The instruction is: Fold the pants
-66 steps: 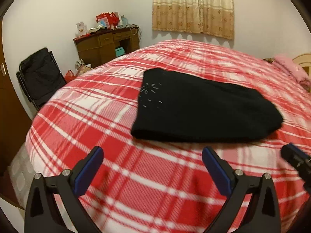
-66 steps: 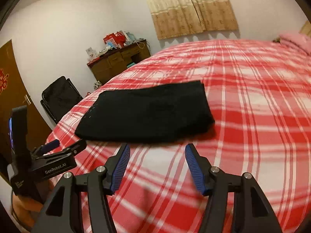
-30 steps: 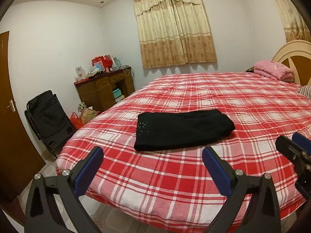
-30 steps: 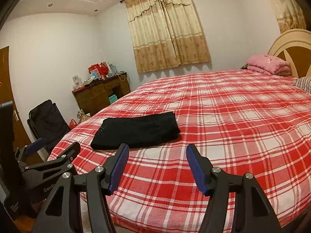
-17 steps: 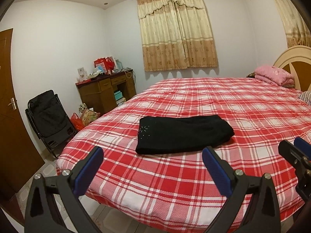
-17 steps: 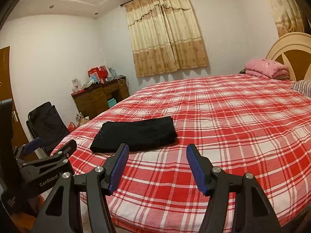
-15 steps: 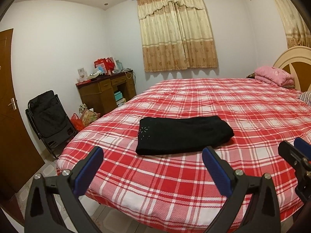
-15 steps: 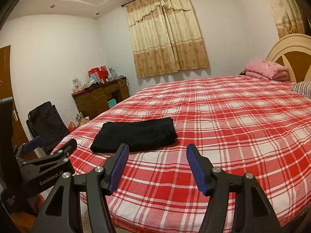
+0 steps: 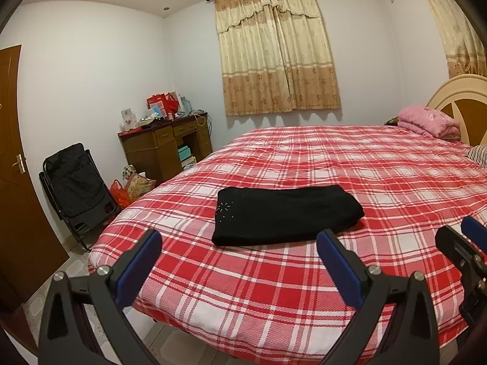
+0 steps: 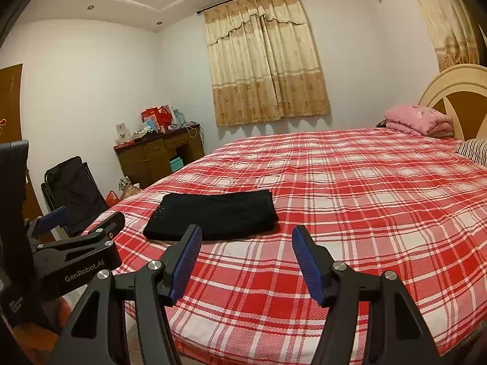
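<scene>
The black pants (image 9: pixel 283 213) lie folded into a flat rectangle near the foot corner of the red plaid bed (image 9: pixel 380 164); they also show in the right wrist view (image 10: pixel 213 214). My left gripper (image 9: pixel 240 258) is open and empty, held back from the bed's edge, well short of the pants. My right gripper (image 10: pixel 246 255) is open and empty too, off the bed's edge, with the pants beyond its left finger. The left gripper's body (image 10: pixel 76 258) shows at the left of the right wrist view.
A black folding chair (image 9: pixel 76 185), bags on the floor (image 9: pixel 134 185) and a cluttered wooden desk (image 9: pixel 164 149) stand left of the bed. A pink folded blanket (image 9: pixel 429 120) and a striped pillow (image 10: pixel 474 149) lie by the headboard. A door (image 9: pixel 12 152) is at far left.
Both grippers have pulled back and up from the bed since 2.2 s ago, so the folded pants look smaller and farther. In the last half second almost nothing has moved.
</scene>
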Motion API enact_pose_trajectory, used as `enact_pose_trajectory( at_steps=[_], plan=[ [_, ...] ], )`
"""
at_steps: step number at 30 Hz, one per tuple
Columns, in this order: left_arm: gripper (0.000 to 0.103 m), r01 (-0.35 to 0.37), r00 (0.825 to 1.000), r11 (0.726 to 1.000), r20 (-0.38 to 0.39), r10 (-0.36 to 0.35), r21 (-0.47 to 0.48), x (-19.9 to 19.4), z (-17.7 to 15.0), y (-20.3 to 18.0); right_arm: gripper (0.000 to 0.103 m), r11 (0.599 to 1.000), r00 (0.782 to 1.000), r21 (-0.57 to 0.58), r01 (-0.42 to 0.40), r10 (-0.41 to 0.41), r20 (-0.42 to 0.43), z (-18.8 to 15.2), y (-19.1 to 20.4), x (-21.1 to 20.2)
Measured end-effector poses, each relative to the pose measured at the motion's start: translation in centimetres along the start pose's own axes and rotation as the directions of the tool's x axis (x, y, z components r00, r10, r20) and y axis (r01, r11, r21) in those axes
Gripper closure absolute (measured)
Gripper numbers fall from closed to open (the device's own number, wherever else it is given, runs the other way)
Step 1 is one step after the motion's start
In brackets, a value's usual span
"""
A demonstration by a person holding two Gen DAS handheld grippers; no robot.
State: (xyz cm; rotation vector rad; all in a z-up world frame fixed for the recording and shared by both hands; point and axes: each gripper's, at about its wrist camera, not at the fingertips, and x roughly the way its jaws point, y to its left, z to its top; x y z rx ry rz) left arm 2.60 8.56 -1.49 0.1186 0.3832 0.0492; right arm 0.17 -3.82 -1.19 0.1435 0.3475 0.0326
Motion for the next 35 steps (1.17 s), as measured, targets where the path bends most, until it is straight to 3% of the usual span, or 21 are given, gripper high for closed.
enact_pose_trajectory(
  at_steps=[22,28,35],
  plan=[
    [0.000,-0.001,1.000,0.999,0.009,0.001,-0.035,-0.14,0.35,0.37,0.039,1.000,1.000,-0.010,0.010,-0.010,0.011,-0.08,-0.05,-0.29],
    [0.000,0.031,0.999,0.997,-0.017,-0.033,-0.063,0.25,0.18,0.69,0.039,1.000,1.000,-0.012,0.009,-0.009,0.007,-0.14,-0.15,-0.13],
    [0.000,0.025,1.000,0.999,-0.015,-0.025,-0.042,0.31,0.11,0.34,0.038,1.000,1.000,0.006,0.008,-0.008,-0.014,-0.27,-0.63,0.35]
  ],
)
